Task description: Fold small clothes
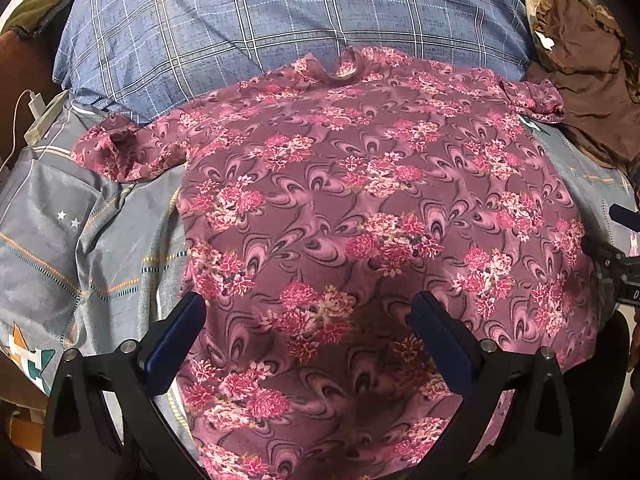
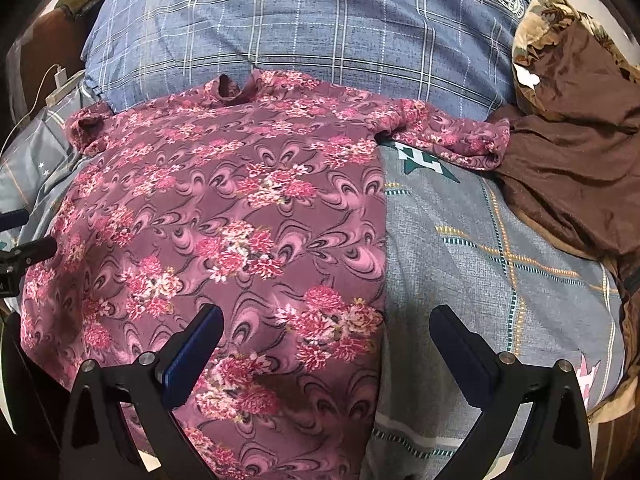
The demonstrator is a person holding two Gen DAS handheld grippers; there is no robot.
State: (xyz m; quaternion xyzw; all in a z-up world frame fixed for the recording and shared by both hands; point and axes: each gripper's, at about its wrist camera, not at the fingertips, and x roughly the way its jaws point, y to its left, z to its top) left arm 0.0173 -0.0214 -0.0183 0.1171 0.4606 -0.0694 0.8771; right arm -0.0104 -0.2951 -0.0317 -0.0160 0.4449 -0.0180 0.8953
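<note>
A small maroon top with pink flower print [image 1: 360,200] lies spread flat on the bed, neck toward the pillow, both short sleeves out to the sides. It also shows in the right wrist view [image 2: 224,220]. My left gripper [image 1: 308,312] is open and empty, hovering over the top's lower left part. My right gripper [image 2: 326,324] is open and empty, straddling the top's right side edge near the hem. The tip of each gripper shows at the edge of the other's view.
A blue checked pillow [image 1: 260,20] lies behind the top. A brown cloth [image 2: 568,160] is heaped at the right. A grey patterned bedsheet [image 2: 500,260] covers the bed. A white charger and power strip [image 1: 40,116] sit at the left edge.
</note>
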